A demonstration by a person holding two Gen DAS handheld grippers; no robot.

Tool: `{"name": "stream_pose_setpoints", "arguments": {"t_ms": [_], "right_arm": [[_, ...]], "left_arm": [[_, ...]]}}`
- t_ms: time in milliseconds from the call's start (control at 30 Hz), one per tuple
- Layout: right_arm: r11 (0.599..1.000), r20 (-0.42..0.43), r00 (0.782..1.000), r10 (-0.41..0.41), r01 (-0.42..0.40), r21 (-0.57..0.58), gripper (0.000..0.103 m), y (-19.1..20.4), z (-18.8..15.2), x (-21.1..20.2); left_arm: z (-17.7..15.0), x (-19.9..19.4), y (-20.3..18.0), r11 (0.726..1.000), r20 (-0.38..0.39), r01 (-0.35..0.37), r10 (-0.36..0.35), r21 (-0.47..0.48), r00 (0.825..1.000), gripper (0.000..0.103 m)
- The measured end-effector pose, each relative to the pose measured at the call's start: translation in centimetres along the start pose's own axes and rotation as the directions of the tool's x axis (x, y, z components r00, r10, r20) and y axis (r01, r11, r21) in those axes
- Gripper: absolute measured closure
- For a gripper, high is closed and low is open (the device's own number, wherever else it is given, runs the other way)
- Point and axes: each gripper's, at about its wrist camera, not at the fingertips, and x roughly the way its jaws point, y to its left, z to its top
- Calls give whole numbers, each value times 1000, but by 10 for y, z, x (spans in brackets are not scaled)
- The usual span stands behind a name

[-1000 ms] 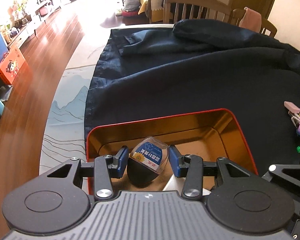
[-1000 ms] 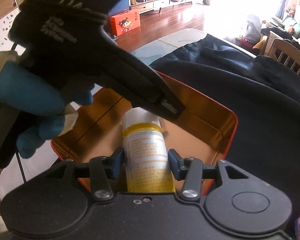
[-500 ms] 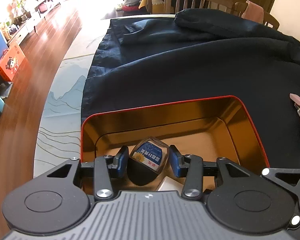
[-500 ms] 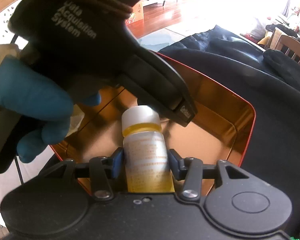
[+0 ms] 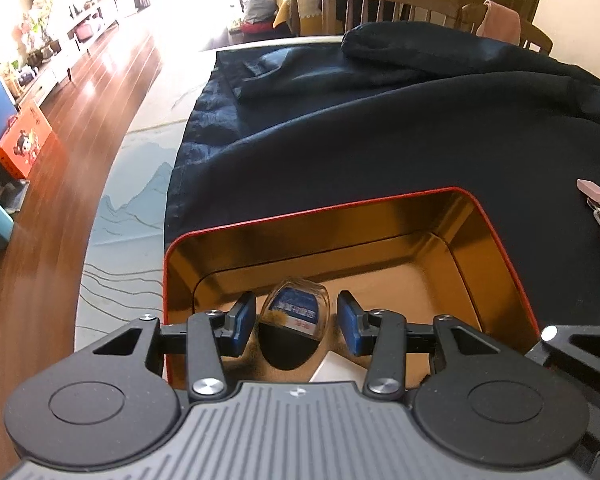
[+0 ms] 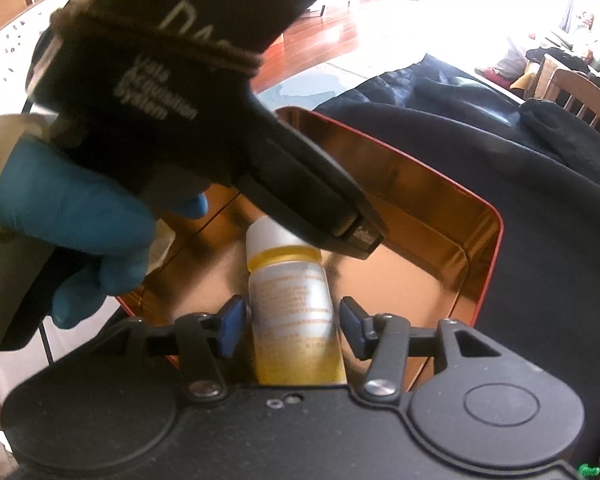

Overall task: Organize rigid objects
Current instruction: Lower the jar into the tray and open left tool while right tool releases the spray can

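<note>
both claws stand apart over the tin: left claw around the small packet, right claw around the yellow bottle. likely risk: claws crowd together, so withdrawing could knock either item.

A dark blue cloth covers the table, wooden chairs standing beyond it.

Red-rimmed gold tin — yellow, white-capped bottle — navy cloth
</note>
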Motion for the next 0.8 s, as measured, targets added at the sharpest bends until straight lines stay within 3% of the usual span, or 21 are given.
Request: {"name": "stream_pose_setpoints", "arguments": {"t_ms": [133, 267, 800], "right_arm": [[1000, 20, 1000, 0, -1, 17, 46, -2, -1, -10], [1000, 41, 999, -4, 3, 26, 40, -1, -2, -22], [991, 154, 988, -11, -10, 134, 27, -17, -18, -83]], "left_arm": [[-1, -7, 0, 1000, 13, 7, -7, -4, 1000, 57], [-2, -19, 1, 1000, 45, 11, -11, -7, 999, 48], [-12, -67, -10, 999, 126, 40, -39, 2, 991, 45]]}}
